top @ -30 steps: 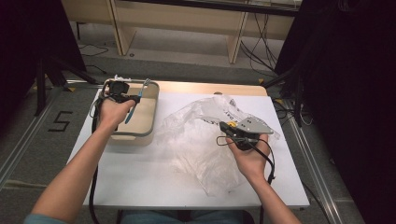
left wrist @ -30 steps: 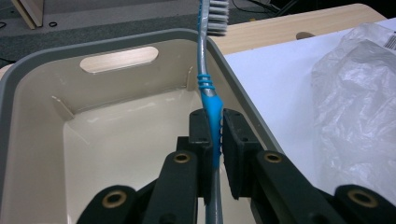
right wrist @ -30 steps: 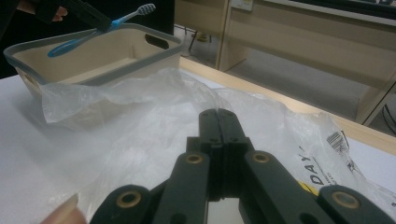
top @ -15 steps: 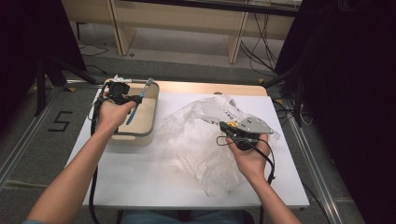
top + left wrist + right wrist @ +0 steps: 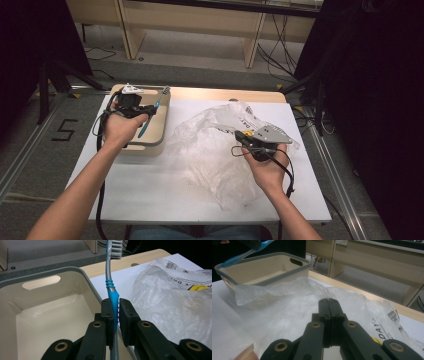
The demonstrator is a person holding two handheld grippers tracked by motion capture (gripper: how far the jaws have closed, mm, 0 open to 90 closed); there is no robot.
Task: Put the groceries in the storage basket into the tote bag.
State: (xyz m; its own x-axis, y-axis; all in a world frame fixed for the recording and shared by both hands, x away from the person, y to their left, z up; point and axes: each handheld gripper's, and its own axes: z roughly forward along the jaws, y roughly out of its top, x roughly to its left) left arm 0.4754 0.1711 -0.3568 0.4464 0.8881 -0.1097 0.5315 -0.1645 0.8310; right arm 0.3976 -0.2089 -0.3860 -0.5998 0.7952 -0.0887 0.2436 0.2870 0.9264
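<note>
Holding a blue toothbrush by its rubbery grip section, the left gripper has its fingers closed tight on the handle, bristle head up and away from the hand. The toothbrush hangs over the right-hand rim of the beige plastic bin, which sits at the far left corner of the worktop.

Judged step: placing the toothbrush in the bin. To do it well, carry the brush further in over the bin's open floor so that the whole length clears the grey rim, tilt it toward level, lower it, and only then let the fingers part; releasing at the rim risks the brush tipping out onto the worktop or into the bag.

The right gripper rests over the crumpled clear plastic bag in the middle of the worktop. Its fingers are fully together; bag film lies around the tips, but whether any is pinched between them I cannot tell.

Hard to make out:
- The lower end of the toothbrush handle is hidden behind the left gripper's fingers.
- The near part of the bin floor is cut off in the left gripper view.
- Any contents of the bag are obscured by folds and glare.
- Printing on the bag is only partly legible.
</note>
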